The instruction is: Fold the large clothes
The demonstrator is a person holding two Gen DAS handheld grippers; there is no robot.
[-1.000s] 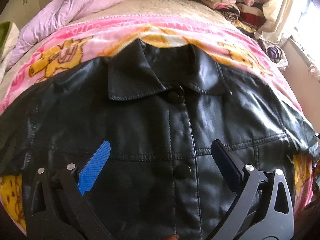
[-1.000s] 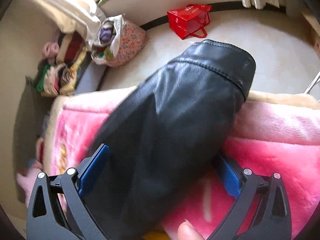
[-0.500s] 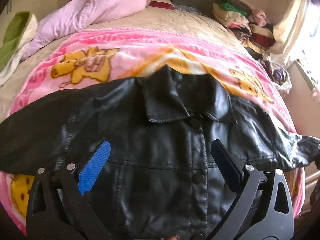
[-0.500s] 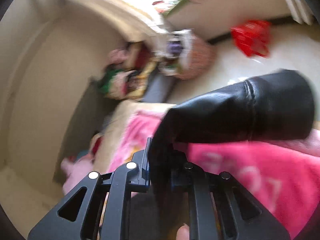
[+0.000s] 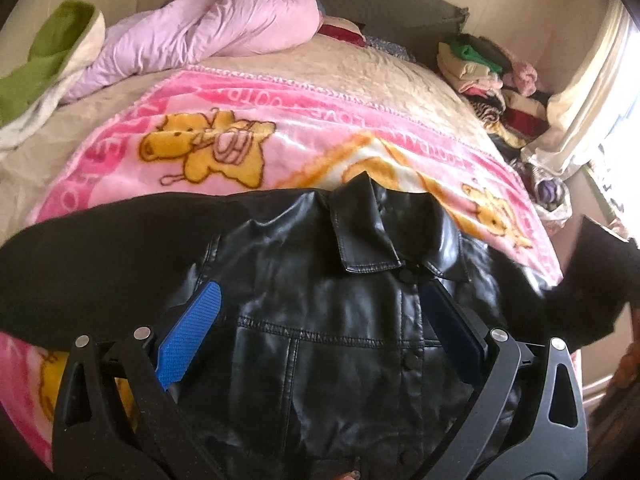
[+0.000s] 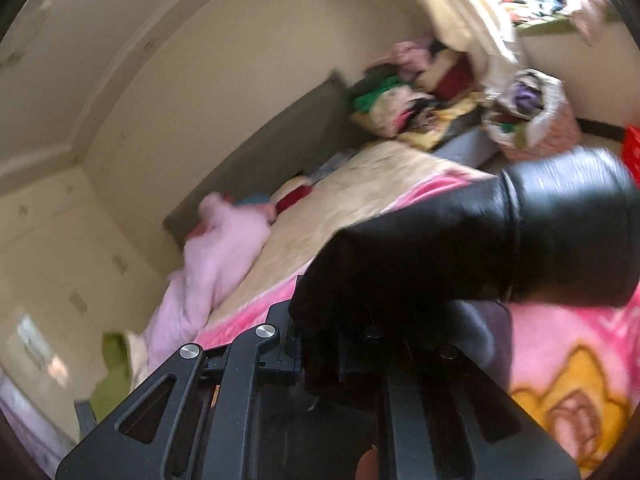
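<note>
Both tongs are seen over a bed. On the left gripper the jaws are spread wide, nothing gripped; one ribbed blue pad is shown, the other lying in shadow. Beneath and ahead of it a glossy black faux-leather jacket is spread face up, with pointed collar, stitched yoke seams and round snap buttons; one sleeve is stretched out to the left of these jaws. On the right gripper the jaws are closed tight on the jacket's other sleeve, whose stitched cuff is carried forward and to the right of the tips, off the bedding. Under the jacket a fluffy pink blanket printed with yellow cartoon bears is laid; along its border upside-down lettering is printed, of which only "LOVE" can be read. Beyond it a quilted beige bedspread and a crumpled lilac duvet are seen.
</note>
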